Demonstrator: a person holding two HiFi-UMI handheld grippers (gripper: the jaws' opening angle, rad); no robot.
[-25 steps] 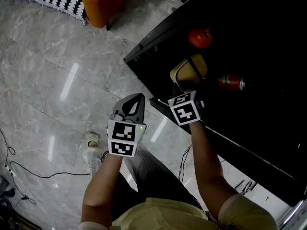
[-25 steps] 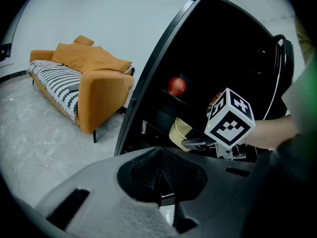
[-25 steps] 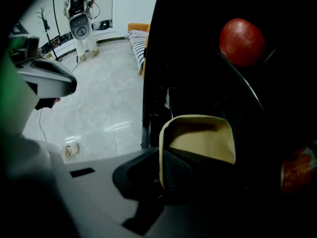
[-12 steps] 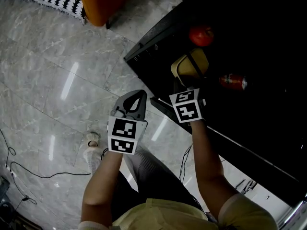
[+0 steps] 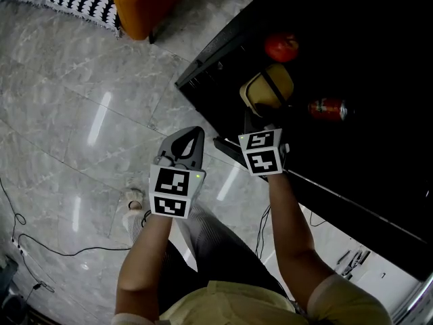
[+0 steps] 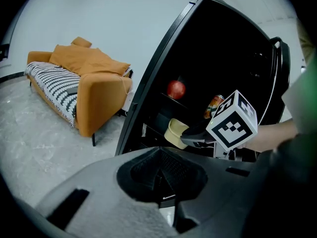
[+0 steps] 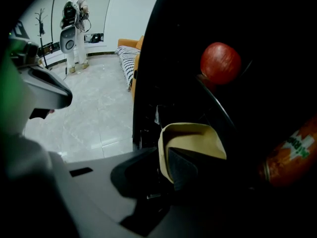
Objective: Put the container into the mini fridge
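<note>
Moved: container (image 5: 266, 89) edged deeper into mini fridge (image 5: 216, 46).
Right gripper (image 7: 171, 170): clamped on container's wall.
Left gripper (image 6: 158, 175): closed, empty.
Room: red fruit (image 5: 281, 47), can (image 5: 327, 107) nearby.

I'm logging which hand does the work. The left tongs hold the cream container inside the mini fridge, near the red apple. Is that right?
Not quite: the right tongs hold the cream container inside the mini fridge, near the red apple. The right gripper view shows them clamped on its rim. The left tongs are shut on nothing.
</note>
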